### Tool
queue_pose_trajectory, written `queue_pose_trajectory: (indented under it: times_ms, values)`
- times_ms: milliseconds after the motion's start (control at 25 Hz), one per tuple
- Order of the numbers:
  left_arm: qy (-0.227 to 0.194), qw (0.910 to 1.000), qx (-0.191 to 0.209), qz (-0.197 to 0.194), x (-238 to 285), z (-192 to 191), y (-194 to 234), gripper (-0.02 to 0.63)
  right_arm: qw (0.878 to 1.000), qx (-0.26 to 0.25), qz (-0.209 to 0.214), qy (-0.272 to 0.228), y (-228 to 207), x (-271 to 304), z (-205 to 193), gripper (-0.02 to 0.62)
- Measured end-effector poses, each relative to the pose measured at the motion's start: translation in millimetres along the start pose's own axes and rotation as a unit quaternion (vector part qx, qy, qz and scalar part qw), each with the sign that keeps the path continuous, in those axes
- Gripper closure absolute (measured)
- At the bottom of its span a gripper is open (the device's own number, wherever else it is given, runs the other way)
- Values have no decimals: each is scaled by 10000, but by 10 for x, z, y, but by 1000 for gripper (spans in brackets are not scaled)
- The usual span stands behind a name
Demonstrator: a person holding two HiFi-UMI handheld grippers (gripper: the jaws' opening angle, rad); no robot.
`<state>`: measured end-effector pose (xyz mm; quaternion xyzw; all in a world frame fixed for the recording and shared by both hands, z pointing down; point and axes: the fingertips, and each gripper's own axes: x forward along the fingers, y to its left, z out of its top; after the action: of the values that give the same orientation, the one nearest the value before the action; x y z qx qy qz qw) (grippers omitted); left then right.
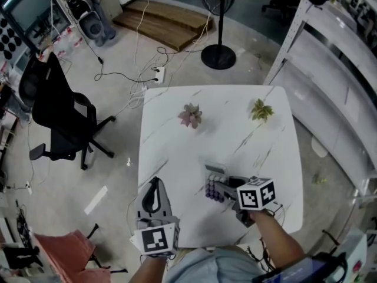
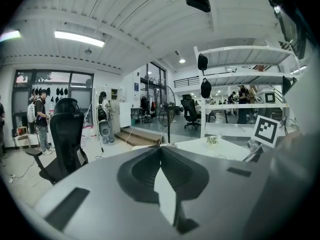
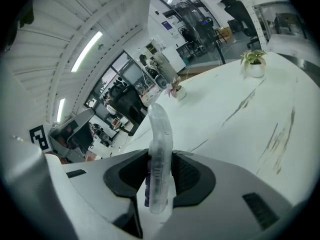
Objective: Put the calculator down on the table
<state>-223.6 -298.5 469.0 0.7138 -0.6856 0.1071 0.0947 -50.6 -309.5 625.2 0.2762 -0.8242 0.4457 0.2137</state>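
Note:
My right gripper [image 1: 222, 188] is shut on the calculator [image 1: 213, 186], a clear-cased one with purple keys, over the near right part of the white marble table [image 1: 218, 140]. In the right gripper view the calculator [image 3: 159, 149] stands edge-on, pinched between the jaws and sticking out past them above the tabletop [image 3: 240, 114]. I cannot tell whether it touches the table. My left gripper [image 1: 154, 197] hovers at the table's near left edge. Its jaws meet at the tips with nothing between them [image 2: 160, 151].
A pinkish potted succulent [image 1: 190, 115] and a small green plant [image 1: 261, 110] stand on the far half of the table. A black office chair [image 1: 59, 119] is on the floor to the left, a fan stand [image 1: 218, 55] beyond the table, and white shelving [image 1: 330, 69] on the right.

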Motion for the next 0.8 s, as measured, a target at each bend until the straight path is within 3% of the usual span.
queue_pose_trajectory:
  times_ms: [400,800]
  values:
    - [42,10000,-15,63,49,-26,64,599,9994,36,-267,214,-195,103,-13,448]
    - [92,10000,33,4,121,-50,26,600,9976,223,-657,-55,-370,60,-90,449]
